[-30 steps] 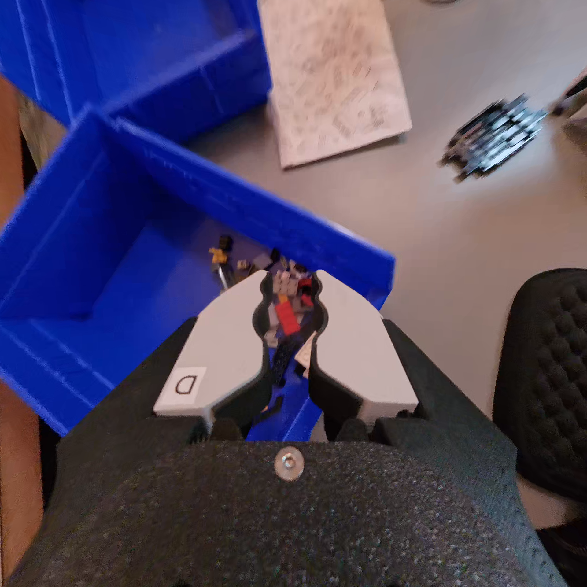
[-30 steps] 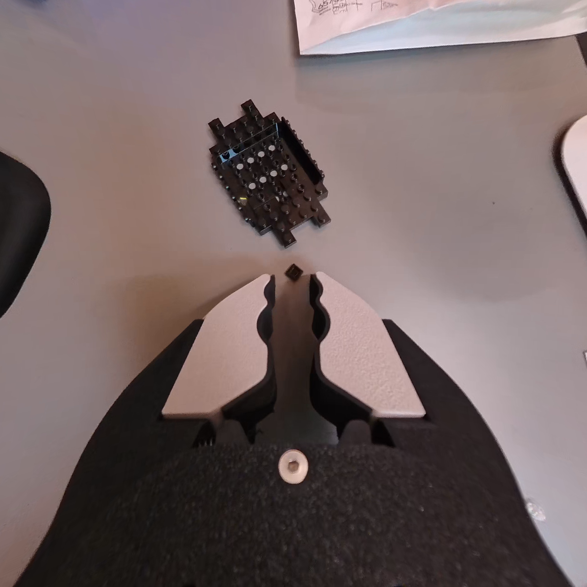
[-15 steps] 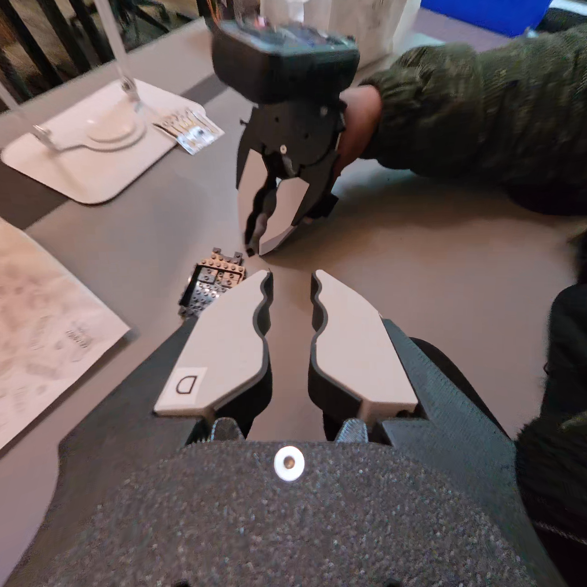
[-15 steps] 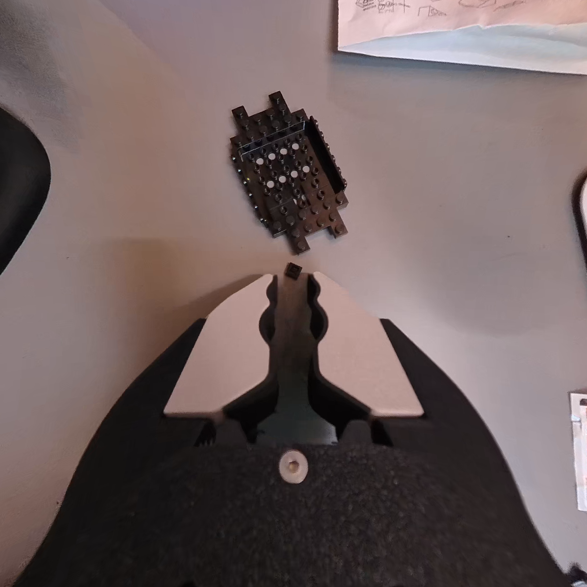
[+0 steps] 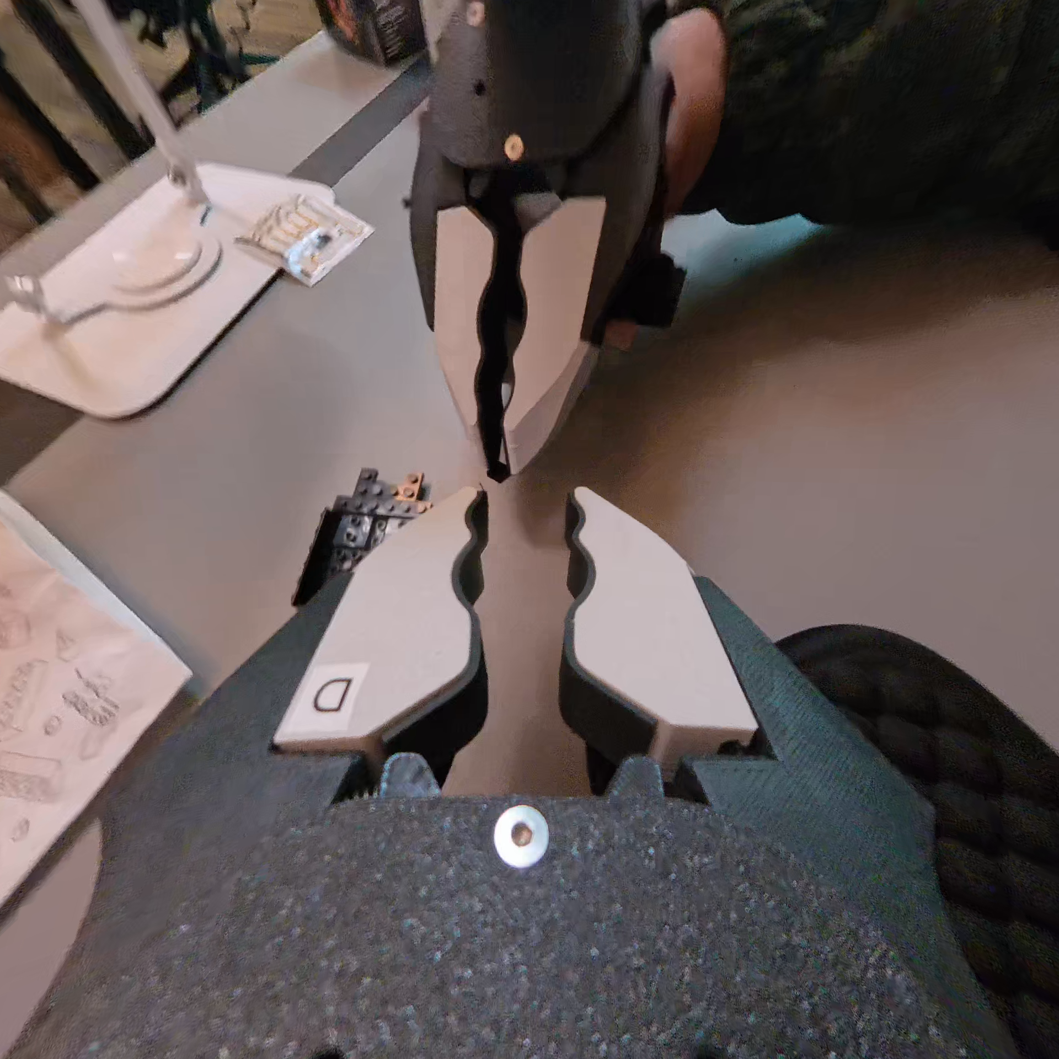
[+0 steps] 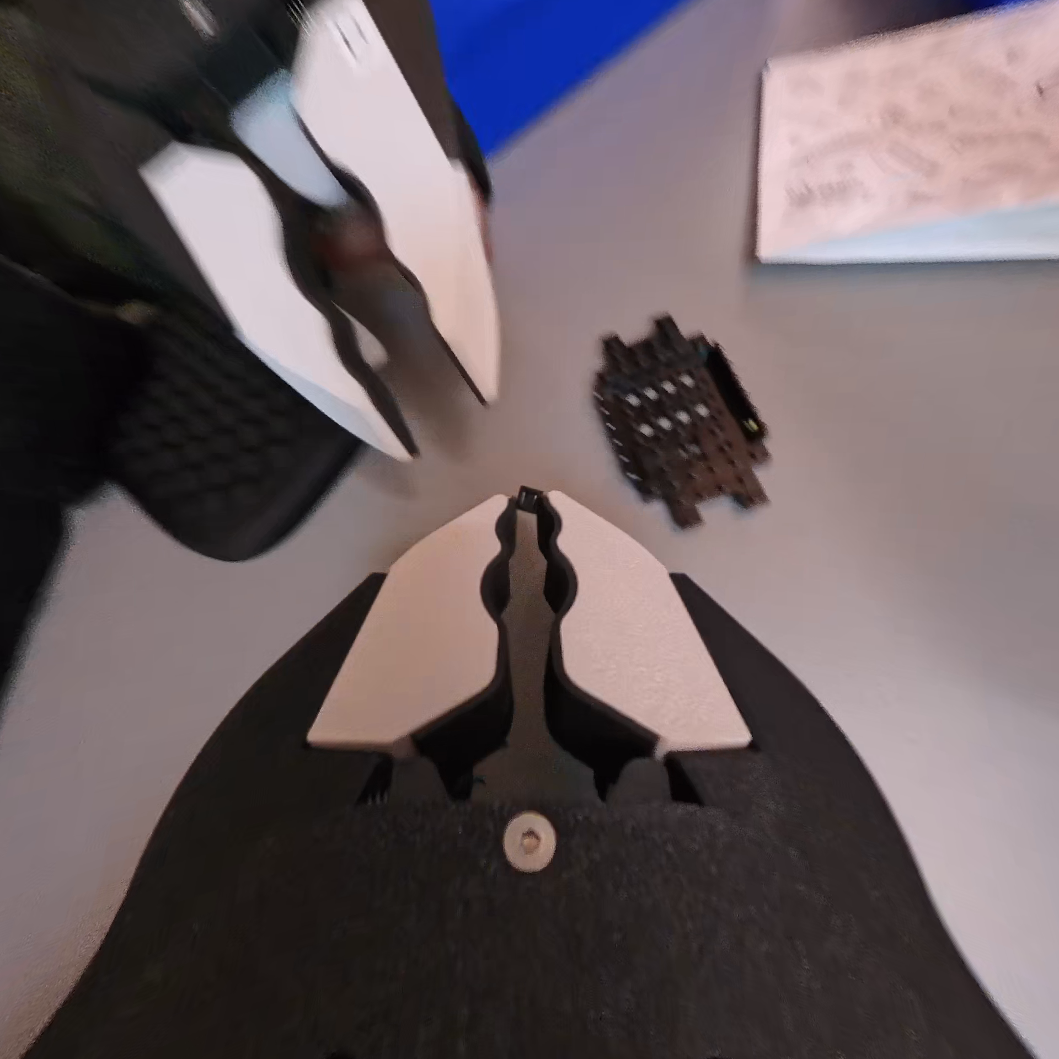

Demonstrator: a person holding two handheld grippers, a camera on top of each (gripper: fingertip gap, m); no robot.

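My right gripper [image 6: 527,504] is shut on a tiny black brick [image 6: 527,496] pinched at its fingertips, just above the grey table. My left gripper [image 5: 527,494] is open and empty, its tips close to the right gripper's tips. In the left wrist view the right gripper [image 5: 499,465] faces me, held by a hand in a green sleeve [image 5: 859,97]. In the right wrist view the left gripper [image 6: 450,427] shows blurred at upper left. A black studded brick assembly [image 6: 682,424] lies flat on the table; in the left wrist view it [image 5: 358,533] is just left of my left finger.
A printed instruction sheet [image 5: 63,676] lies at the left; it also shows in the right wrist view [image 6: 917,143]. A white lamp base [image 5: 114,298] and a small packet [image 5: 306,240] sit farther back. A black mesh chair part [image 5: 917,773] is at the right. A blue bin [image 6: 544,51] is behind. The grippers are tip to tip, or close to it. From either gripper's tips it is about 25 cm to the small packet [image 5: 306,240].
My left gripper swung away from the blue bin and came in facing the right gripper. My right gripper closed on the tiny black brick and shifted left of the assembly.
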